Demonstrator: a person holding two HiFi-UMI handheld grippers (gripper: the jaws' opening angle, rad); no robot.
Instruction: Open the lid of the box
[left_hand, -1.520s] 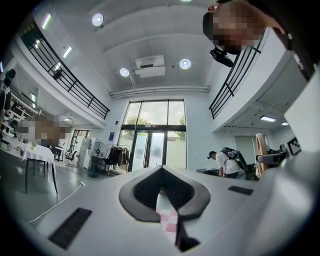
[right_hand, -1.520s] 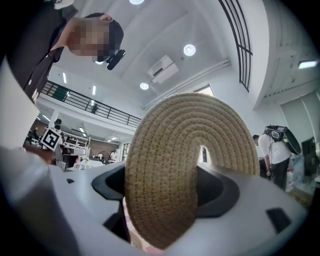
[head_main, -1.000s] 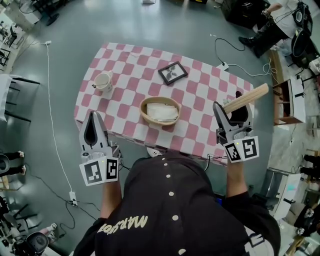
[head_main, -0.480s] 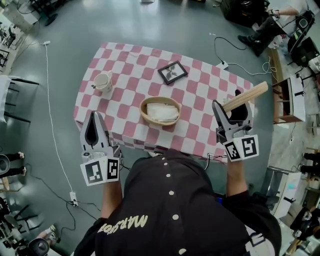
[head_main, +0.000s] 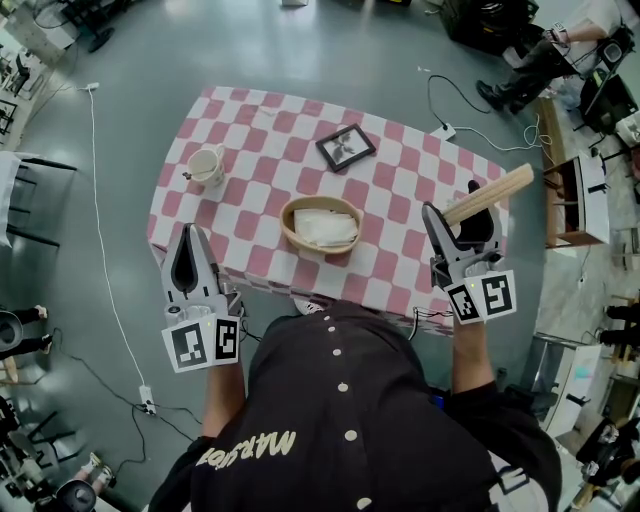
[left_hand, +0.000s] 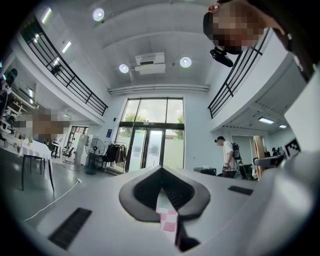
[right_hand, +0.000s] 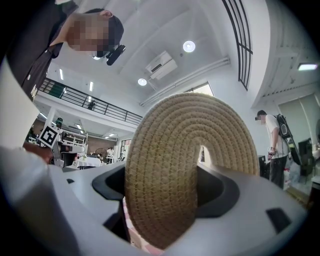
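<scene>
woven lid (head_main: 492, 196) is being held on edge, clamped between the jaws of the right hand-held gripper (head_main: 458, 225). the open woven box (head_main: 288, 222) is sitting on the checked counter (head_main: 250, 170), well apart to that gripper's left. the left hand-held gripper (head_main: 187, 240), jaws together and empty, is hovering with the counter's corner just ahead.

The left gripper (left_hand: 161, 169) has its grey jaws closed, tips meeting, with nothing gripped between them. A strip of pink-and-white checked tablecloth (left_hand: 169, 221) shows through the slit below the tips. Beyond are tall glass doors (left_hand: 150, 147), a floor fan (left_hand: 95, 148) at the left and a standing person (left_hand: 226, 154) at the right.
</scene>
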